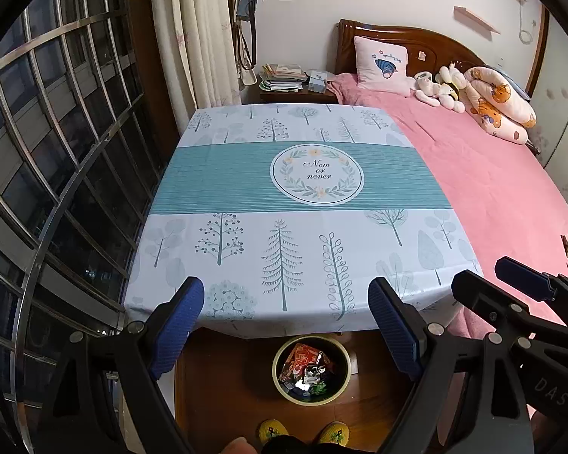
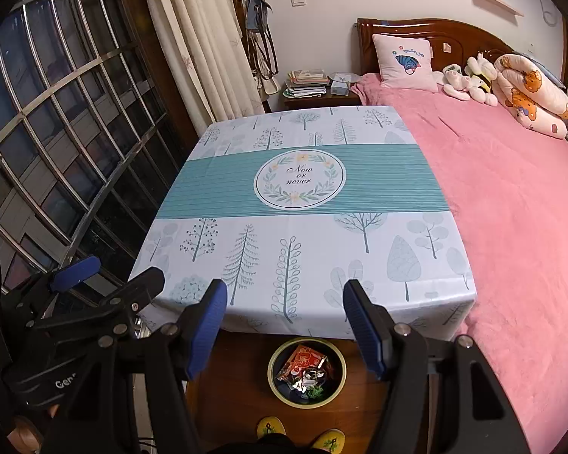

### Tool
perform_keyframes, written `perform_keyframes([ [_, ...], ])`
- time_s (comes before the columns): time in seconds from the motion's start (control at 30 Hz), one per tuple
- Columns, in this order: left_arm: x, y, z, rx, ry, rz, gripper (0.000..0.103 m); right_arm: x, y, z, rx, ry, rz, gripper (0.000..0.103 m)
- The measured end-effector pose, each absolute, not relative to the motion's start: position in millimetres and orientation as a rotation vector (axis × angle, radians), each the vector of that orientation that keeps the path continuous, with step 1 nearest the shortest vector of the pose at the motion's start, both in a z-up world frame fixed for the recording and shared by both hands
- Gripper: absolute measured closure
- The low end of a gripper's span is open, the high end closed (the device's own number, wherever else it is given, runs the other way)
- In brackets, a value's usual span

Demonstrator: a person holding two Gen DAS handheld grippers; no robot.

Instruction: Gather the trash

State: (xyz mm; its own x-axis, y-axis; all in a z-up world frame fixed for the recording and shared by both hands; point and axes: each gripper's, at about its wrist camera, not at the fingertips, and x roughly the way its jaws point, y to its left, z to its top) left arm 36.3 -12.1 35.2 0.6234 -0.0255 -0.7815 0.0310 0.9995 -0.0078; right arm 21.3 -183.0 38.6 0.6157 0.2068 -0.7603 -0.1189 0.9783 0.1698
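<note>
Round bin holds wrappers, apparently crumpled snack packets.

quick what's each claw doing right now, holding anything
left claw: open, holding nothing, above the trash bin on the floor.
right claw: open, holding nothing, above the same bin.

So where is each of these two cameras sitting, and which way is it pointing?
Left wrist view: rides on the left tool, looking forward and down over the table to the trash bin; its own open fingers, the right tool, slippers show.
Right wrist view: rides on the right tool, aimed alike; its fingers, the left tool show.
Shared: table, bin of wrappers, bed, window bars.
</note>
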Motion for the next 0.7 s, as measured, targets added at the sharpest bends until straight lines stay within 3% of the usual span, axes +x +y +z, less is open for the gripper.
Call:
perform_keyframes([
  [0.7,26.6,-16.9,31.9,-0.013,0.914,-0.014,0.016,17.1,-187.5,28.0,0.119,0.902,0.205,0.039],
])
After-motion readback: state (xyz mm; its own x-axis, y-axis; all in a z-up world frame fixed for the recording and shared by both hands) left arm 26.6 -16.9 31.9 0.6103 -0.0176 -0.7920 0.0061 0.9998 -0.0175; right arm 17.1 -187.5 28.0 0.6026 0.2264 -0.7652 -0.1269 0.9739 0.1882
